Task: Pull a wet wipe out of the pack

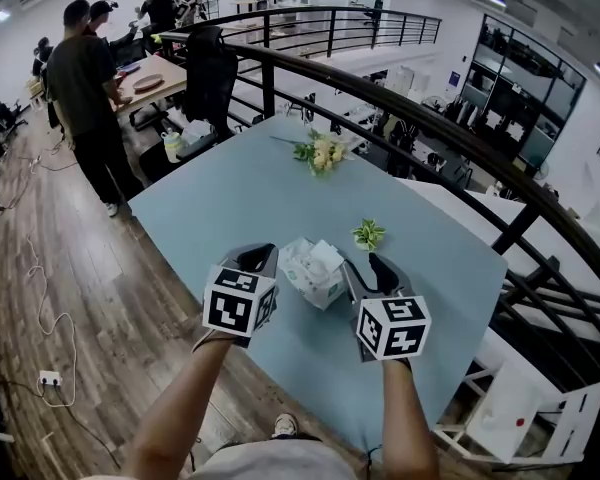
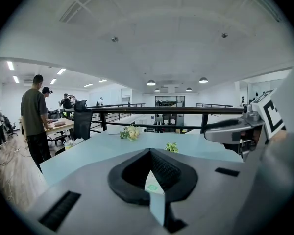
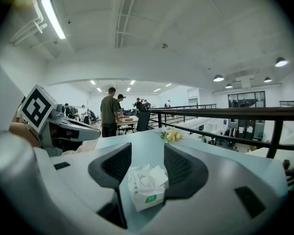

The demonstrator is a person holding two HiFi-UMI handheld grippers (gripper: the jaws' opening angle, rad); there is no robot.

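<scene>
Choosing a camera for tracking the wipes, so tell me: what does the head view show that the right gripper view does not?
Only the head view: the small green leafy sprig beyond the pack, and the black-and-white marker cube on the right gripper.
Only the right gripper view: the ceiling strip light, and that gripper's open jaws framing the pack.
Both: the white soft wet-wipe pack with a green label, the yellow flower bunch, the pale blue table, the black railing and the left gripper.
</scene>
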